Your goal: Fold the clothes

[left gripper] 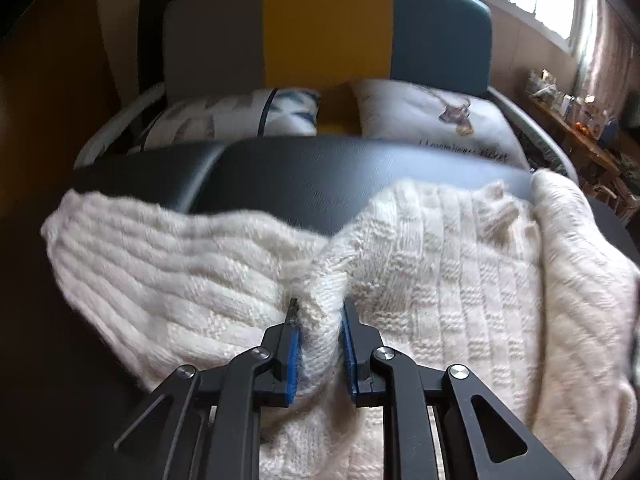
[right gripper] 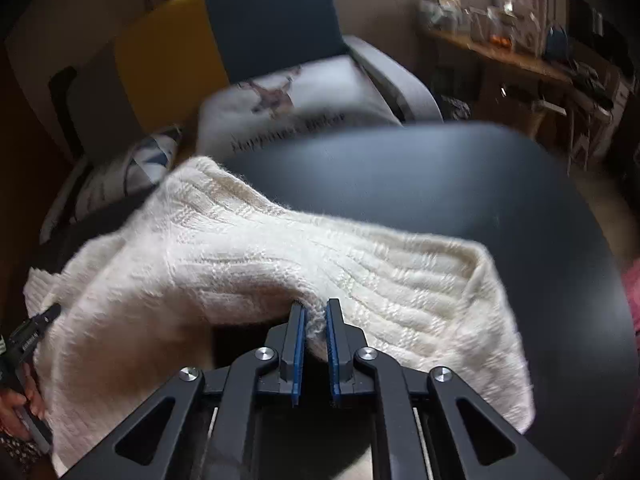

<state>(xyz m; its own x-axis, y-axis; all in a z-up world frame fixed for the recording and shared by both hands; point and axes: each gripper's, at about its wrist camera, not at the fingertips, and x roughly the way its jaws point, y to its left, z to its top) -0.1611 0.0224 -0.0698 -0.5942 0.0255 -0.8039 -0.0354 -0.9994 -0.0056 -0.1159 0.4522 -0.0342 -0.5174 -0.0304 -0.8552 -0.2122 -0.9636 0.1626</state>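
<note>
White knit sweater is pinched in both left gripper and right gripper jaws, lifted off the dark surface near its front edge, likely for folding over

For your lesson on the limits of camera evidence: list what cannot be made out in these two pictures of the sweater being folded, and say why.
- Sweater outline: left wrist view, cut off at the bottom and right edges.
- Cushion lettering: both views, blurred; table edge covers part of it.
- Shelf items: right wrist view, too small and blurred.
- Left gripper and right gripper pinch depth: knit hides the pads' inner faces.
</note>
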